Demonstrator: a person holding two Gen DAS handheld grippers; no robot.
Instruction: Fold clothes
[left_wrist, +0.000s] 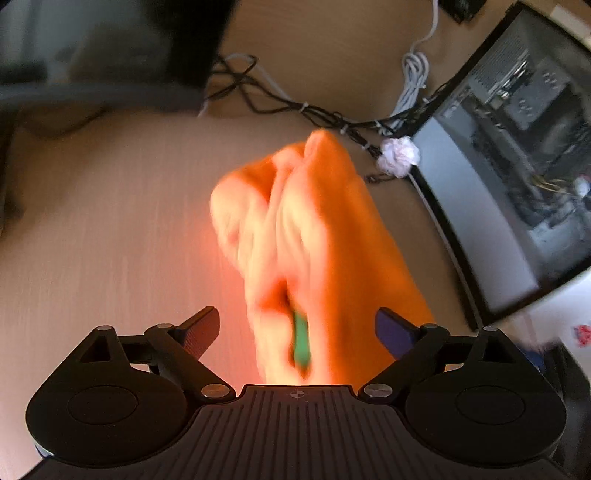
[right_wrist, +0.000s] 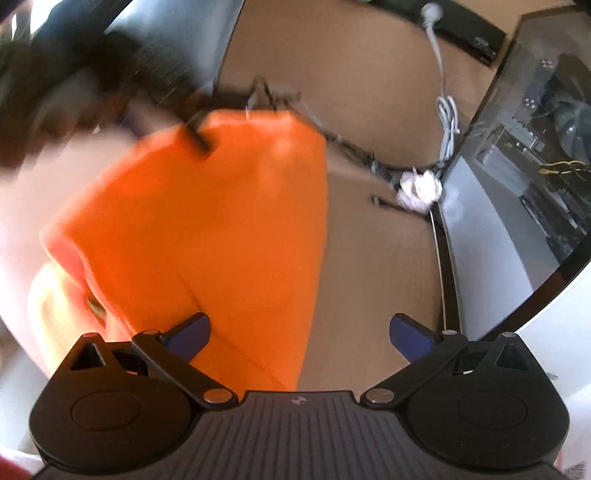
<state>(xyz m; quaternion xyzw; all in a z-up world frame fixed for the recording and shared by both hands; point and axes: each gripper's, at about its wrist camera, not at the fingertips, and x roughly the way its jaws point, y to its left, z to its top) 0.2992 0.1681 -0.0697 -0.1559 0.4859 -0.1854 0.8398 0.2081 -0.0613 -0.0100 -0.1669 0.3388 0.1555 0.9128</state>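
A pale wood-grain tabletop (left_wrist: 110, 206) carries a bunched, blurred orange garment (left_wrist: 332, 229). Toward its far edge lie tangled thin black cables (left_wrist: 280, 99), a coiled white cord (left_wrist: 415, 74) and a crumpled white wad (left_wrist: 399, 155), just beside a glass-sided computer case (left_wrist: 517, 147).

Garment (right_wrist: 221, 221): plain bright orange, no print; washed paler orange where lit in left wrist view, with a small green tag (left_wrist: 301, 341). Table (left_wrist: 110, 221): light beige wood grain. Cable bundle (left_wrist: 295, 107): black; coiled cable (left_wrist: 415, 74): white. Crumpled tissue (left_wrist: 400, 155): white. PC case (left_wrist: 517, 147): black frame. Both grippers' pads (right_wrist: 188, 336): dark blue, bodies black.
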